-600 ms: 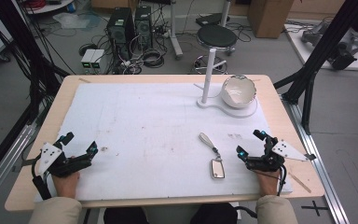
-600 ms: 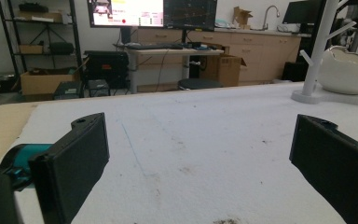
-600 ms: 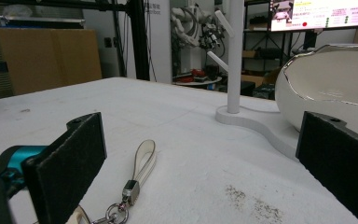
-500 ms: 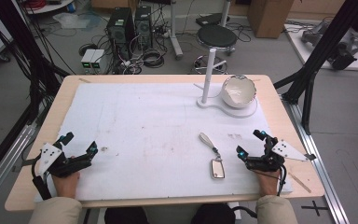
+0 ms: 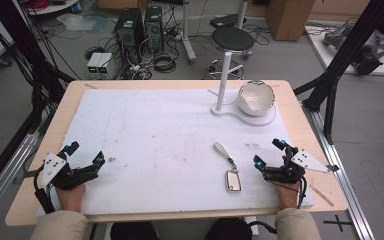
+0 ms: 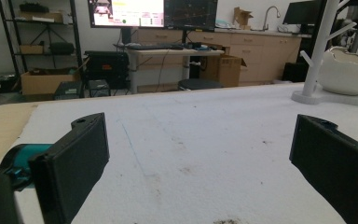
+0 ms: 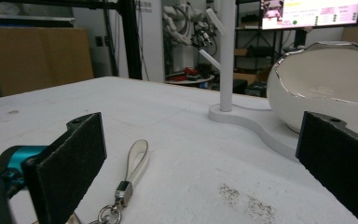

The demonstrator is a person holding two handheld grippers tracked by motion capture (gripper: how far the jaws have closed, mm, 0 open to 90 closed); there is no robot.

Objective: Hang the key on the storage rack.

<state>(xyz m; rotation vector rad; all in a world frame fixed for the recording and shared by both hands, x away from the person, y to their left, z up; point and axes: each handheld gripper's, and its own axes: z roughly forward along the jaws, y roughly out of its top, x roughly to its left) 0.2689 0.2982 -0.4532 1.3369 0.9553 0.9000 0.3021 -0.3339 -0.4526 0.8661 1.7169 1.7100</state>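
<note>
On the bench (image 5: 50, 145), which carries a white mat (image 5: 160, 135) over most of its top, a key fob (image 5: 233, 181) lies flat near the front edge, right of the middle, with its pale strap (image 5: 222, 149) stretched away from it toward the far side. The right hand-held gripper (image 5: 270, 154) rests on the mat just beside the fob, on its right, not touching it; its jaws stand wide apart and nothing lies between them (in the right gripper view the strap (image 7: 137, 163) and its metal ring (image 7: 106, 214) sit low between the two black pads, with bare mat all round). The person's right hand (image 5: 289, 192) grips it from the bench's front edge. Farther back on the right stands a white stand (image 5: 223, 82) with an upright post on a flat base, and on that base sits a white bowl (image 5: 255, 97) shaped like a cracked eggshell, tilted so its opening faces forward; the right gripper view has the bowl (image 7: 326, 84) straight ahead, well beyond the strap. The left hand-held gripper (image 5: 85, 152) rests at the front left corner of the mat, well apart from the fob, its jaws likewise spread and empty, with the left hand (image 5: 71, 195) behind it. In the left gripper view, stained mat runs between the two pads, and the stand (image 6: 319, 51) and bowl (image 6: 347, 72) show at the far right.
</note>
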